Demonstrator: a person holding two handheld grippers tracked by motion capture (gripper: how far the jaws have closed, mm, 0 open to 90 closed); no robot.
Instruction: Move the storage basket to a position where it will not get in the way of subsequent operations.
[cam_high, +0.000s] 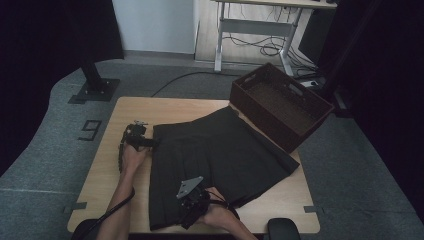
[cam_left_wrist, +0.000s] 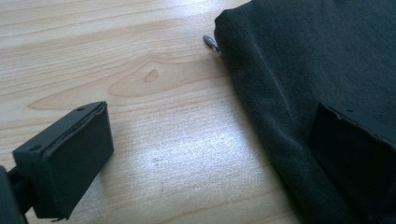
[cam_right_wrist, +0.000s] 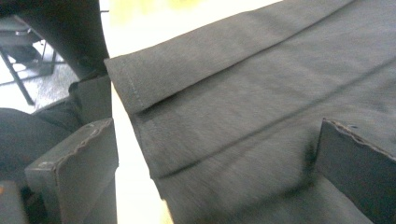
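Black pleated fabric skirt lies flat on the pale wooden table beside a dark brown woven basket. Both the left gripper and right gripper straddle its edge with jaws wide open, gripping nothing. Folding seems about to begin; next, each must close on the cloth.

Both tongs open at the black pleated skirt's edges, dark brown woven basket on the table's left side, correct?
Not quite: the dark brown woven basket sits at the wooden table's far right corner, as the high view shows. The rest holds: left tongs and right tongs stand open at the black pleated skirt's edges.
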